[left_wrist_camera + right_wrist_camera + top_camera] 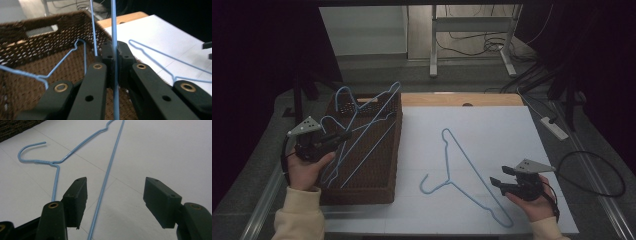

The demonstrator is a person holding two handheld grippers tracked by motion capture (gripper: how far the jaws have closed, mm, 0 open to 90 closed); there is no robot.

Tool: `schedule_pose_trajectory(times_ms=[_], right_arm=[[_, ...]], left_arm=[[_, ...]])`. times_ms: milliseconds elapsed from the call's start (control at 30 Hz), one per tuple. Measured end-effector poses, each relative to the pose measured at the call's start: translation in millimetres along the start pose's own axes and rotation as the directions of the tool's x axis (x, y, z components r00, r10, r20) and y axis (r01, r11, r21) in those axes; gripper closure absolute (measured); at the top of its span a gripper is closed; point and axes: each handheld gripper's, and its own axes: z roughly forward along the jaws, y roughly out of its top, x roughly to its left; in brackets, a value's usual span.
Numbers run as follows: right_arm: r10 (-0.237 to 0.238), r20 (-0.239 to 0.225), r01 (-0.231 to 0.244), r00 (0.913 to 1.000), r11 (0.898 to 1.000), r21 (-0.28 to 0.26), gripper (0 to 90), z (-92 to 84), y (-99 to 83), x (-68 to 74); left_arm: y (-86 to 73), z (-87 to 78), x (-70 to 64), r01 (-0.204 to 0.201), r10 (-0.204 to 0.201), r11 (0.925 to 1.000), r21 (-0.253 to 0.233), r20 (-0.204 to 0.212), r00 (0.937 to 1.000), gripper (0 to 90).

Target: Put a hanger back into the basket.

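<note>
A blue wire hanger [446,180] lies flat on the white table top [492,130], its hook toward the basket. My right gripper [501,176] stands open at the hanger's lower end. In the right gripper view the hanger's long bar [108,173] runs between the open jaws of that gripper [115,197], untouched by either one. At the left, my left gripper [345,135] hovers over a brown wicker basket [362,196] and is shut on the wire of another blue hanger [377,117]. The wire [114,30] is pinched between the shut jaws of that gripper [115,50].
More blue hangers [75,50] lie tangled in the basket, some sticking up over its far rim. A wooden strip [462,99] borders the table's far edge. At the right, off the table, lie a power strip [554,127] and a looped black cable [607,172].
</note>
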Motion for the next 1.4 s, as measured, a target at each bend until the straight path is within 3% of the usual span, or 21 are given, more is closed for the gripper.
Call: schedule_pose_trajectory(times_ms=[433, 533, 900, 1033, 1100, 1167, 1400], right_arm=[[-0.002, 0.007, 0.002, 1.0000, 1.000, -0.001, 36.4, -0.3, -0.3, -0.4], [-0.003, 0.008, 0.003, 1.0000, 1.000, 0.000, 36.4, -0.1, -0.2, 0.2], [-0.004, 0.006, 0.004, 1.0000, 1.000, 0.006, 36.4, 0.6, -0.5, -0.1], [-0.005, 0.006, 0.005, 1.0000, 1.000, 0.007, 36.3, 0.7, -0.5, 0.1], [-0.003, 0.006, 0.003, 1.0000, 1.000, 0.006, 36.3, 0.7, -0.5, -0.3], [-0.002, 0.006, 0.002, 1.0000, 1.000, 0.006, 36.3, 0.8, -0.6, -0.3], [-0.003, 0.004, 0.003, 1.0000, 1.000, 0.009, 36.2, 1.4, -0.7, 0.2]], left_arm=[[-8.8, 9.4, 10.5, 0.030, -0.031, 0.9971, 0.070, 0.017, 0.9994, 86.4], [-11.8, 14.4, 13.2, 0.046, -0.047, 0.9934, 0.105, 0.009, 0.9989, 86.3], [-21.7, 28.0, 19.9, 0.073, -0.080, 0.9812, 0.179, 0.036, 0.9961, 86.3], [-24.8, 31.7, 22.6, 0.087, -0.093, 0.9745, 0.207, 0.022, 0.9954, 86.3], [-26.7, 34.7, 24.7, 0.113, -0.116, 0.9674, 0.227, 0.001, 0.9932, 86.3], [-27.4, 35.5, 25.2, 0.114, -0.116, 0.9658, 0.233, -0.005, 0.9932, 86.3], [-31.3, 38.3, 30.7, 0.161, -0.146, 0.9506, 0.265, -0.077, 0.9863, 86.2]])
